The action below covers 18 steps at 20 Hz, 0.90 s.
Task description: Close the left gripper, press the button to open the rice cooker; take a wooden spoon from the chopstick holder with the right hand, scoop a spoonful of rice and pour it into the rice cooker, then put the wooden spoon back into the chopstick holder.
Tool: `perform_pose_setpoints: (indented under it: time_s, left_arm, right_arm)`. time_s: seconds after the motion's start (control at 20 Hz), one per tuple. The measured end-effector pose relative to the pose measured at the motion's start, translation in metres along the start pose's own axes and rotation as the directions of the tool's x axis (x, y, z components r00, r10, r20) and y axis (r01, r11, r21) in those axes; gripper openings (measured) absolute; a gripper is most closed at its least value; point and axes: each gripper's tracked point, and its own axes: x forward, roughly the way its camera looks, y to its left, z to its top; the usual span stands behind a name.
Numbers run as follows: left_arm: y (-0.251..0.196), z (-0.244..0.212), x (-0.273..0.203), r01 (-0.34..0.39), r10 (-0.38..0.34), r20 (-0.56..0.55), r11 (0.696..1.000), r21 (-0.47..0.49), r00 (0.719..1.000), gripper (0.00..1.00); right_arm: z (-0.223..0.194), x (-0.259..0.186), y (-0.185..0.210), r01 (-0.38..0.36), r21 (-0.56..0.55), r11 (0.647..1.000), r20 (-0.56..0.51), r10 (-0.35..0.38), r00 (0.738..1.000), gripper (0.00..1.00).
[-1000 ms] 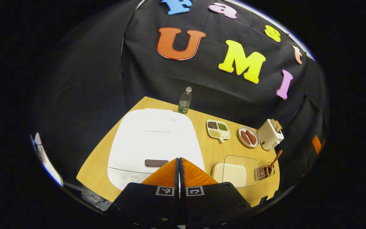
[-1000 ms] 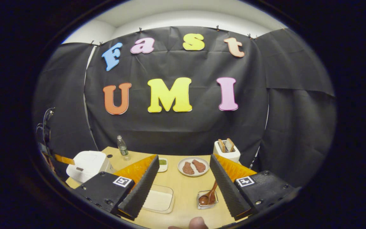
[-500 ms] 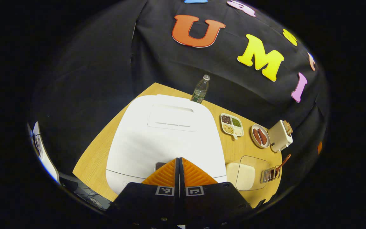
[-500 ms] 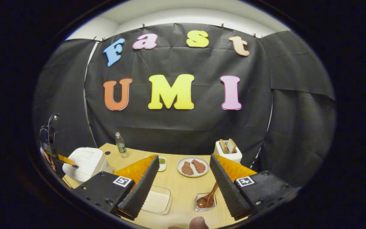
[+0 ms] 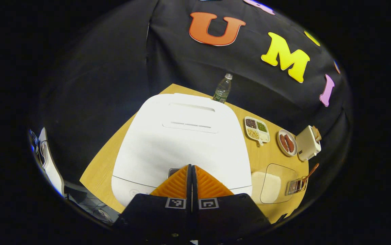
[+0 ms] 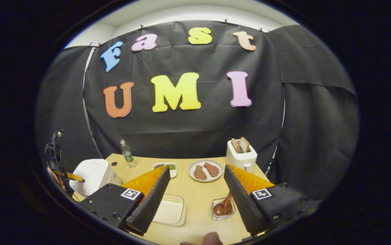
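Two tools show. The left tool [image 5: 191,165], fingers pressed together and holding nothing, has its tips at the dark button [image 5: 172,171] near the front edge of the closed white rice cooker [image 5: 185,136]. The right tool [image 6: 195,185] hangs wide open and empty above bare wooden surface [image 6: 199,194]. Between its fingers, the brown wooden spoon [image 6: 223,207] leans in the wire chopstick holder [image 6: 223,210], apart from the clear rice container [image 6: 170,211].

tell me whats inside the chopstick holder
A wooden spoon stands in the chopstick holder, bowl down and handle leaning up past the rim toward the open right gripper. Anything beneath the bowl is hidden.
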Motion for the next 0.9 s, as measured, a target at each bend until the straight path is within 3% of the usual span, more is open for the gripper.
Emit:
perform_pose_setpoints:
  time_s: [0.15,0.3,0.4,0.55,0.8,0.9]
  left_arm:
    - [-0.003,0.007,-0.011,-0.003,0.002,0.032,0.999,0.032,0.999,0.00]
    - [-0.010,0.044,-0.030,-0.015,0.003,0.153,0.997,0.077,0.988,0.01]
    - [-0.017,0.075,-0.047,-0.017,-0.014,0.257,0.993,0.117,0.966,0.02]
    - [-0.027,0.111,-0.061,0.004,-0.047,0.351,0.992,0.123,0.935,0.26]
    - [-0.027,0.149,-0.080,0.006,-0.058,0.450,0.993,0.114,0.891,0.28]
    - [-0.033,0.160,-0.097,0.020,-0.074,0.503,0.993,0.112,0.861,0.39]
  right_arm:
    - [0.001,-0.009,-0.009,0.015,0.021,1.000,0.002,-0.015,1.000,1.00]
    - [0.010,-0.020,-0.019,0.041,0.030,0.999,0.034,-0.042,0.999,1.00]
    - [0.010,-0.024,-0.023,0.048,0.036,0.998,0.040,-0.050,0.998,1.00]
    - [0.011,-0.031,-0.025,0.049,0.039,0.998,0.040,-0.050,0.998,1.00]
    - [0.022,-0.041,-0.026,0.050,0.007,0.999,0.069,-0.051,0.996,1.00]
    - [0.025,-0.044,-0.025,0.049,0.006,0.999,0.075,-0.049,0.996,1.00]
